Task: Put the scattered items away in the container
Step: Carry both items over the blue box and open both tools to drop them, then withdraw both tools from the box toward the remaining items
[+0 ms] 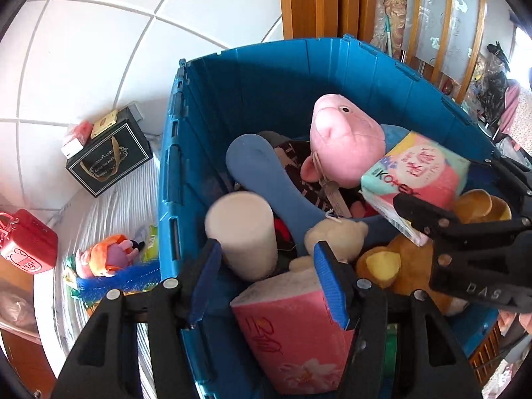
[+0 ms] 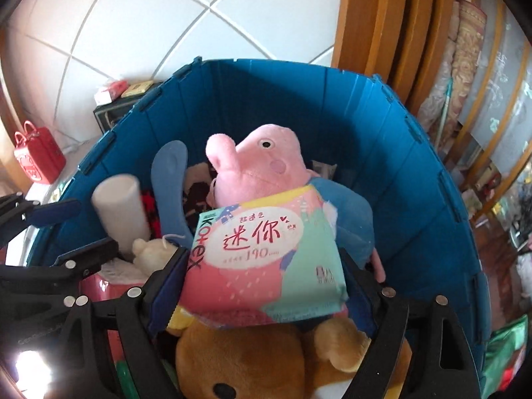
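Left wrist view: my left tongs (image 1: 266,249) point down into the blue bin (image 1: 266,76), with a pink tissue pack (image 1: 292,332) standing between the fingers. The right pad touches the pack's edge, but the left pad stands clear of it, so these tongs are apart and do not clamp the pack. Just past the left finger a white roll (image 1: 242,232) stands tilted in the bin, and a small cream bear (image 1: 335,236) lies beyond the right finger.

My right tongs (image 2: 262,254) also reach into the bin, with a Kotex pack (image 2: 266,259) between the fingers. Both pads sit very close to its sides, and I cannot tell whether they press on it. The pack lies tilted on a brown bear (image 2: 239,359) and leans against a pink pig plush (image 2: 259,166), which sits upright in the middle of the bin. A long blue sole-shaped piece (image 1: 262,173) rests on dark cloth to the left of the pig.

Outside the bin, on its left, a small plush toy (image 1: 109,256) lies on a white ribbed surface (image 1: 133,199) among bright wrappers. A black box (image 1: 109,156) stands further back by the tiled wall (image 1: 99,33), and a red case (image 1: 26,242) is at the far left.
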`<state>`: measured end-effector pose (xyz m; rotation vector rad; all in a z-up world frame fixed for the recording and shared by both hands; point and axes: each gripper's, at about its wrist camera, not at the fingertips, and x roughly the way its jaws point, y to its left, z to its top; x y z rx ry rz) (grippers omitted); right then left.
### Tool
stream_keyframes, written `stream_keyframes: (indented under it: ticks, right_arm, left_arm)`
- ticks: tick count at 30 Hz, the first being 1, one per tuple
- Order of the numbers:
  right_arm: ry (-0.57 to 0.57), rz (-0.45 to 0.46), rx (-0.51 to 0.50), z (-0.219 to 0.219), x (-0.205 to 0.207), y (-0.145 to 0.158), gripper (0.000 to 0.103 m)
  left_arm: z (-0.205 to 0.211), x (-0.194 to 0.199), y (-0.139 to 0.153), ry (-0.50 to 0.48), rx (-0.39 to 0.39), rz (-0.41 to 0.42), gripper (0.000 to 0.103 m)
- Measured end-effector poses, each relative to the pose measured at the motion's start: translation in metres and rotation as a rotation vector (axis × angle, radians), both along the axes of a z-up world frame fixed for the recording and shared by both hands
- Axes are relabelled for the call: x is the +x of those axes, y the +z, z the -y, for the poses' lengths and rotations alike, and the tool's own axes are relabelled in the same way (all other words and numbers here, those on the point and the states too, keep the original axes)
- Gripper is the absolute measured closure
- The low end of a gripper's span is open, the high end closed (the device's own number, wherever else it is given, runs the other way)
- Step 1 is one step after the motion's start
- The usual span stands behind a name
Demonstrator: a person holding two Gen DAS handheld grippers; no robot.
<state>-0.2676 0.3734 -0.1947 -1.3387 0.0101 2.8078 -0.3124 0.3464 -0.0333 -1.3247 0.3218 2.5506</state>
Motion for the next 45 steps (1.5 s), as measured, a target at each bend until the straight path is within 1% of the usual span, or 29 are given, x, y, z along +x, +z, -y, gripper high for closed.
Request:
stream_keyframes:
  ticks: [3,5,12,18,21,27,30,33,37,41,45]
  right_arm:
    - [-0.003,-0.038,-0.029,-0.002,0.014,0.005,0.016]
    - [-0.009,-0.070,-0.027,-0.002,0.028,0.010,0.015]
    - [-0.061,-0.186,-0.025,0.000,0.080,0.026,0.000]
    - [-0.149,-0.225,-0.030,-0.001,0.119,0.027,0.000]
    - [-0.168,-0.262,-0.051,-0.002,0.137,0.030,0.000]
    - [-0.121,-0.292,-0.079,0.013,0.154,0.030,0.000]
    - [-0.083,-0.306,-0.092,0.025,0.153,0.032,0.000]
    - [-0.056,-0.317,-0.100,0.042,0.151,0.036,0.000]
    - [-0.017,-0.333,-0.093,0.075,0.152,0.041,0.000]
    - [0.020,-0.351,-0.091,0.119,0.156,0.043,0.000]
    - [0.050,-0.375,-0.106,0.175,0.158,0.045,0.000]
  left_arm:
    - [0.004,0.010,0.005,-0.002,0.020,-0.016,0.046]
    - [0.007,0.017,0.008,-0.003,0.039,-0.025,0.046]
    - [0.011,0.049,0.009,-0.002,0.085,-0.056,0.046]
    - [0.017,0.079,0.007,0.036,0.132,-0.089,0.046]
    - [0.019,0.094,0.006,0.055,0.154,-0.111,0.046]
    - [0.030,0.117,0.011,0.082,0.158,-0.143,0.046]
    - [0.041,0.125,0.015,0.108,0.155,-0.161,0.046]
    - [0.058,0.134,0.018,0.140,0.161,-0.179,0.046]
    - [0.093,0.151,0.020,0.183,0.172,-0.205,0.046]
    - [0.139,0.166,0.020,0.206,0.173,-0.230,0.046]
    - [0.198,0.179,0.017,0.245,0.188,-0.235,0.046]
